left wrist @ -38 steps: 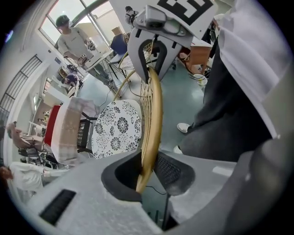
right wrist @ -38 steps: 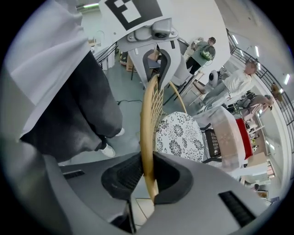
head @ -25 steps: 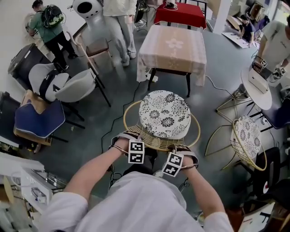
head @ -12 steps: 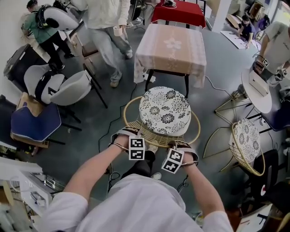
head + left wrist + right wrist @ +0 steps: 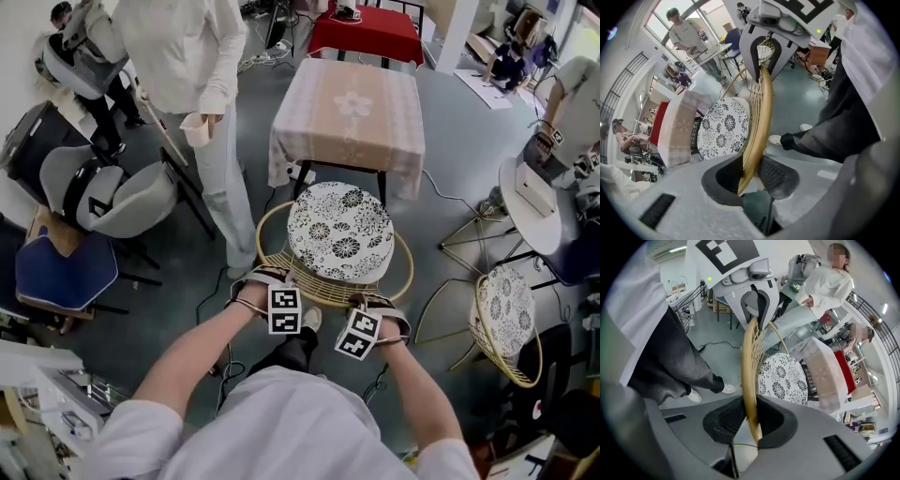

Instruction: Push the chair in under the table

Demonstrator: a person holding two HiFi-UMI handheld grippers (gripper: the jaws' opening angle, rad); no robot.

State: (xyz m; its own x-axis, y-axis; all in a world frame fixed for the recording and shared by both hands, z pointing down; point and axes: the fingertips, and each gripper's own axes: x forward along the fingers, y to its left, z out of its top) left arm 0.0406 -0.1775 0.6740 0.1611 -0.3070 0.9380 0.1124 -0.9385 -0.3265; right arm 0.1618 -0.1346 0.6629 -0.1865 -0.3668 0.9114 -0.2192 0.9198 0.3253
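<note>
The chair has a floral round cushion (image 5: 339, 232) and a gold wire back rim (image 5: 323, 298). It stands just in front of the table (image 5: 352, 103) with the beige cloth, its seat near the table's front edge. My left gripper (image 5: 265, 281) is shut on the rim's left part, and my right gripper (image 5: 377, 302) is shut on its right part. In the left gripper view the gold rim (image 5: 759, 112) runs between the pads of the left gripper (image 5: 749, 180). The right gripper view shows the rim (image 5: 749, 371) clamped in the right gripper (image 5: 752, 420), with cushion (image 5: 783, 378) and table (image 5: 825, 371) beyond.
A person in white (image 5: 202, 112) stands close to the chair's left side. Grey chairs (image 5: 122, 192) and a blue-cushioned seat (image 5: 66, 267) are at the left. A second wire chair (image 5: 506, 314) and a round white table (image 5: 534, 192) are at the right. A red table (image 5: 370, 28) is behind.
The chair, with both grippers on its rim, has moved forward toward the beige table. The person in white has walked in from the back to stand beside the chair's left.
</note>
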